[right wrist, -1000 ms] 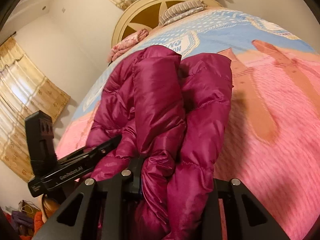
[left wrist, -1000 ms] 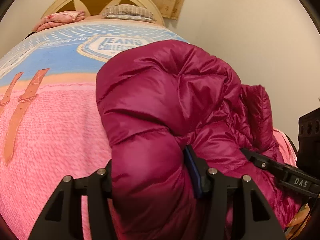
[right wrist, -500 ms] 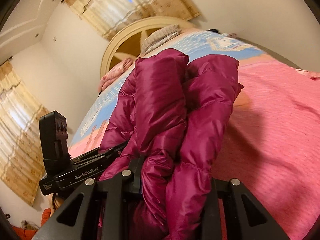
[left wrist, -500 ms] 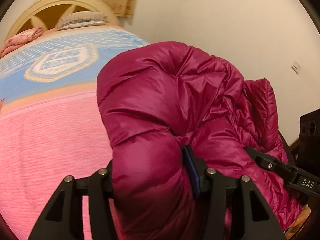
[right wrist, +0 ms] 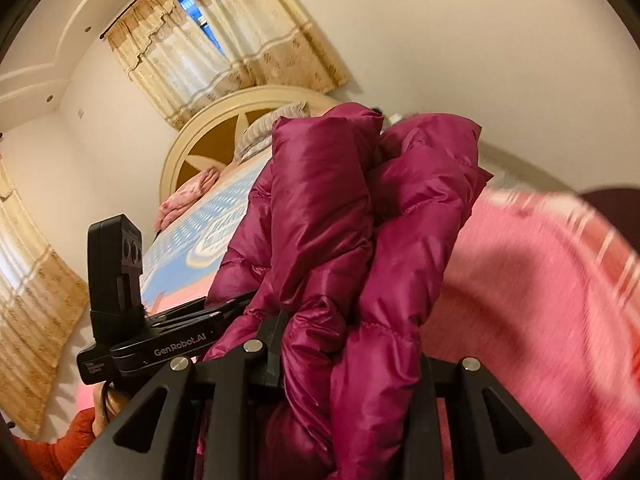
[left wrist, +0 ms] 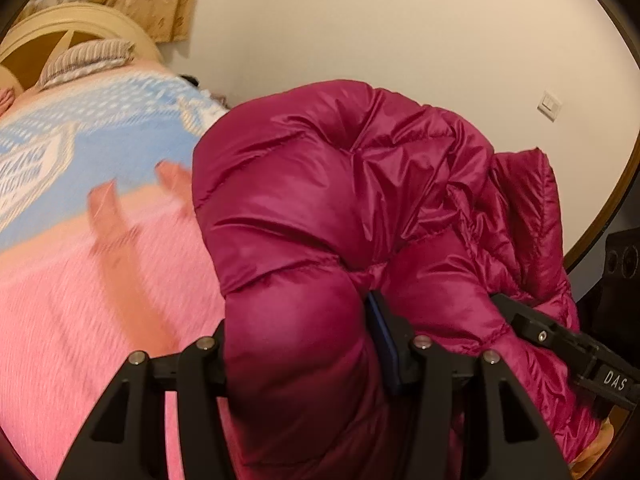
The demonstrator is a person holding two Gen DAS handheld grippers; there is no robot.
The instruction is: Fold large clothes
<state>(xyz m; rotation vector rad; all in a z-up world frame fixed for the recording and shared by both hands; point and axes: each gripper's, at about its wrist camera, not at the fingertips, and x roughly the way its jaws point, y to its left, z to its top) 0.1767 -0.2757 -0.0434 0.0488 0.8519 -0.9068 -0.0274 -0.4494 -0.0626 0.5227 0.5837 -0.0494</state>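
Note:
A magenta puffer jacket (left wrist: 320,216) is bunched up and held above the bed between both grippers. My left gripper (left wrist: 300,364) is shut on a thick quilted fold of it. My right gripper (right wrist: 344,364) is shut on two folded layers of the same jacket (right wrist: 352,220). The right gripper's body shows at the right edge of the left wrist view (left wrist: 568,344), and the left gripper's body shows at the left of the right wrist view (right wrist: 132,320). The fingertips are buried in the fabric.
A bed with a pink and blue blanket (left wrist: 80,264) lies below the jacket. A cream headboard (right wrist: 200,140), a striped pillow (left wrist: 88,56) and a pink pillow (right wrist: 188,196) stand at its far end. Curtains (right wrist: 208,48) and plain walls surround it.
Both grippers have swung with the jacket, so more wall and curtain show in the right wrist view, while the bed's centre has slid back into the left wrist view. Grips on the jacket are unchanged.

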